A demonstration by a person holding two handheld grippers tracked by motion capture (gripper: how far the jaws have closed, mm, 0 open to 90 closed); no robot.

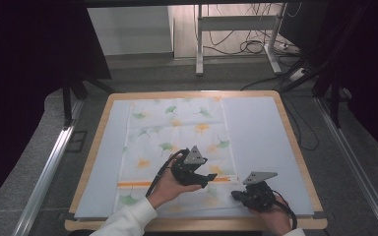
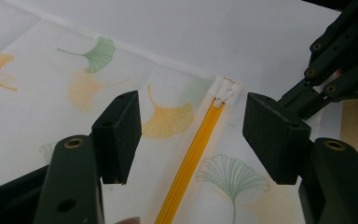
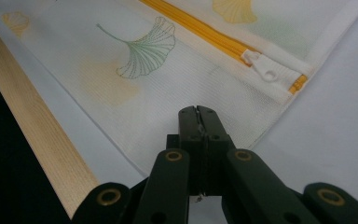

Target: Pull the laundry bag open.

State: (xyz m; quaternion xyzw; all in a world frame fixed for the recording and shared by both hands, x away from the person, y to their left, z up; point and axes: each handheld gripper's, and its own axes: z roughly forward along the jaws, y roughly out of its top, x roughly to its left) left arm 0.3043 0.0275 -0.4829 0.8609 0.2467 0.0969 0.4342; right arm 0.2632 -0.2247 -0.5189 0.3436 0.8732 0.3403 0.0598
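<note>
On the pale table (image 1: pixel 261 128), zipper pull (image 2: pixel 220 99) ahead between spread left jaws; right jaws pressed together.

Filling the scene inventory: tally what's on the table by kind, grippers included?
Fabric bag: 1
Orange zipper: 1
White zipper pull: 1
Pale blue mat: 1
Grippers: 2, left gripper open, right gripper shut
Total: 6
</note>
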